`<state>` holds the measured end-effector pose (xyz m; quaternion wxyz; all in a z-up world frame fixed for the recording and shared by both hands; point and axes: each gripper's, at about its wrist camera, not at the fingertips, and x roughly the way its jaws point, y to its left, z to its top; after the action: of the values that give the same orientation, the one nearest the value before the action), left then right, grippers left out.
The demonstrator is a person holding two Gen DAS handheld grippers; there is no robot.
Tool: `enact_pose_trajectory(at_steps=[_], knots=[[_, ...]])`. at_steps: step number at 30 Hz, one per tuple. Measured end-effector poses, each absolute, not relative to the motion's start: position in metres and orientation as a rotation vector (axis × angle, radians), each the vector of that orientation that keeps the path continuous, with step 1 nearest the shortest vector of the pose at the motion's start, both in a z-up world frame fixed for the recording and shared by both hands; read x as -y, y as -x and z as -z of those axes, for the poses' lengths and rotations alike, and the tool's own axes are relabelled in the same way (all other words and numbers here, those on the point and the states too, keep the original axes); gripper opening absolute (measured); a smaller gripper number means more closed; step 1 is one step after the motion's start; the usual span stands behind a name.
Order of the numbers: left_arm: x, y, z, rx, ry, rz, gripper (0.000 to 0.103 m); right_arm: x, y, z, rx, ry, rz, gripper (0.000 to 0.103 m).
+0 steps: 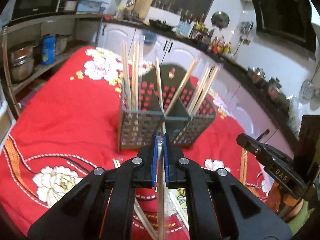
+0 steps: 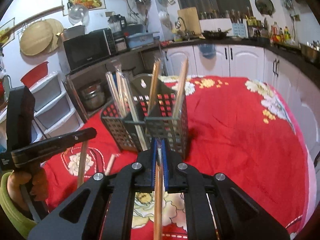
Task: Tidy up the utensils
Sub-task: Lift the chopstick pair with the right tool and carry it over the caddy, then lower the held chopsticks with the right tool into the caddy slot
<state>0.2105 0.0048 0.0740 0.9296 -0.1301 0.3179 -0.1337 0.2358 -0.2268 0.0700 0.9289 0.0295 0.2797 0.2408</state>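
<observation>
We look out from each gripper along its own fingers, angled down over a table in a red floral cloth (image 1: 66, 108). Our left view sits close behind the utensil caddy (image 1: 160, 120) and faces the cooker hood (image 1: 284, 18) side; the right gripper (image 1: 260, 148) shows at its right edge. Our right view meets the same caddy from its other side, facing the microwave (image 2: 88, 48), with the left gripper (image 2: 60, 142) at its left edge.
</observation>
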Motion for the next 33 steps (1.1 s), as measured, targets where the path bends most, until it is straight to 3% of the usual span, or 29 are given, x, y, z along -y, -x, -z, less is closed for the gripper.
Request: enact_pose_trajectory(at_steps=[33], knots=[[-0.045, -0.196, -0.151, -0.448, 0.338, 0.272, 0.001, 0.199, -0.212, -0.154, -0.322, -0.016, -0.524, 0.005]])
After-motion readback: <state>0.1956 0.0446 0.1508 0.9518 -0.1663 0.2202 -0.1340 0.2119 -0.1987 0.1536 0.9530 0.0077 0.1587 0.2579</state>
